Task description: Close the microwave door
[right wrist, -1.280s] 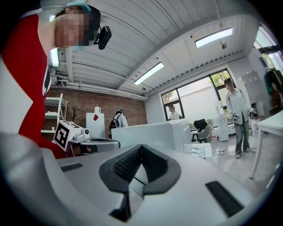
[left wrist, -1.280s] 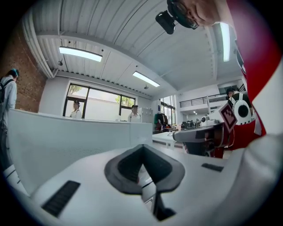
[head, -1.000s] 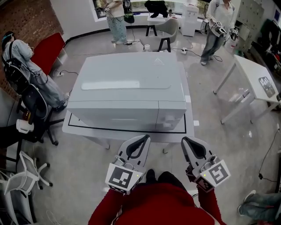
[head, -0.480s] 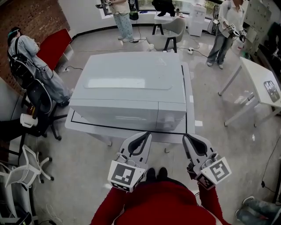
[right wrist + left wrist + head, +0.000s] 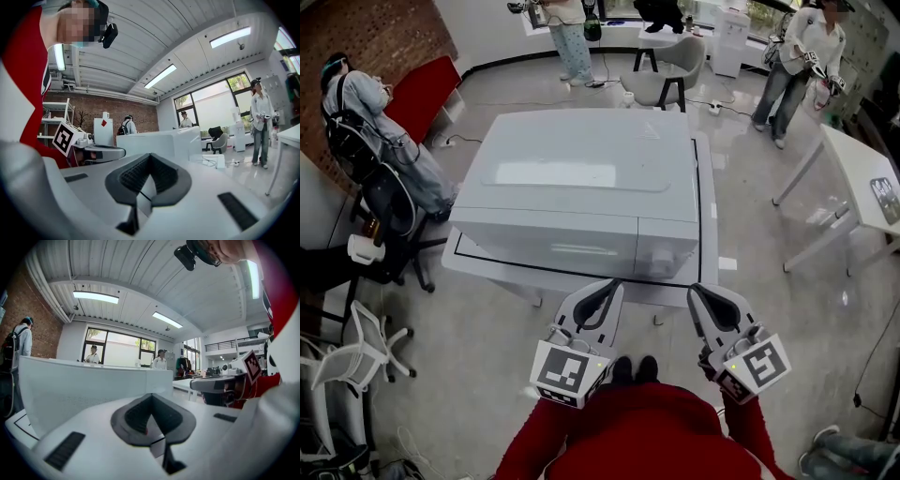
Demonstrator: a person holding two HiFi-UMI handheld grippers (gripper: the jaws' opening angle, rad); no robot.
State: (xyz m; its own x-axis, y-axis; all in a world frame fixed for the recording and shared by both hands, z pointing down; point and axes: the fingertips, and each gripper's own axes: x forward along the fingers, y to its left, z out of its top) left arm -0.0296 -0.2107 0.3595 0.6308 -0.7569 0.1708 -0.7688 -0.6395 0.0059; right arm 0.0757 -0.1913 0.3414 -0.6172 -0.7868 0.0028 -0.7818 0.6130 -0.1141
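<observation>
Two grippers, both empty, are held side by side low in the head view, near the front edge of the surface [image 5: 487, 267].

- **Far left:** seated person [image 5: 380, 131] by the brick wall [image 5: 366, 42].
- **Left gripper [image 5: 606, 287]:** jaws together with nothing between them. It points at the microwave [image 5: 581, 178] and is apart from it.
- **Microwave:** centre of the white surface, inside a black outline. Its door [image 5: 548, 246] lies flush with the front face, with the control panel [image 5: 666, 253] to the door's right.
- **Right gripper [image 5: 697, 291]:** jaws together too, nothing in them. It is roughly in line with the microwave's right front corner and not touching it.
- **Further right:** a white side table [image 5: 848, 183], with a standing person [image 5: 802, 56] beyond it.
</observation>
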